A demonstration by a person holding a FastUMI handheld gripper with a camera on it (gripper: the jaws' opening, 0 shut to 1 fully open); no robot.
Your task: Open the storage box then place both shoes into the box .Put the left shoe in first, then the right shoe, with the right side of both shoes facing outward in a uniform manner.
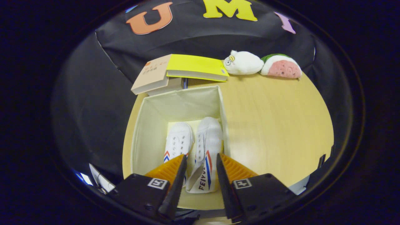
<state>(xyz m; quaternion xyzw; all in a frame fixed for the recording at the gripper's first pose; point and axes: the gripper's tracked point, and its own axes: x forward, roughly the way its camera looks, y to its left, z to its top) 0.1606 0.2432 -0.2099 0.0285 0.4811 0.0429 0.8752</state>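
An open cream fabric storage box [147,125] stands on the round wooden table, just ahead of my fingers. One white canvas shoe [178,140] lies flat on the box floor, laces up, toe pointing away from me. Beside it on the right, a second white shoe [207,147] is tilted onto its side, so its red and blue striped flank faces up. Its toe reaches down into the box along the right wall. My gripper [201,162] is shut on this shoe's heel end, one finger pressing on each side. The box's near wall is hidden behind my fingers.
Behind the box lie a tan book [153,76] and a yellow book [197,67]. Right of them, at the table's far edge, sit a white plush toy [243,62] and a green-and-pink plush toy [281,67]. Bare tabletop [275,125] spreads to the box's right.
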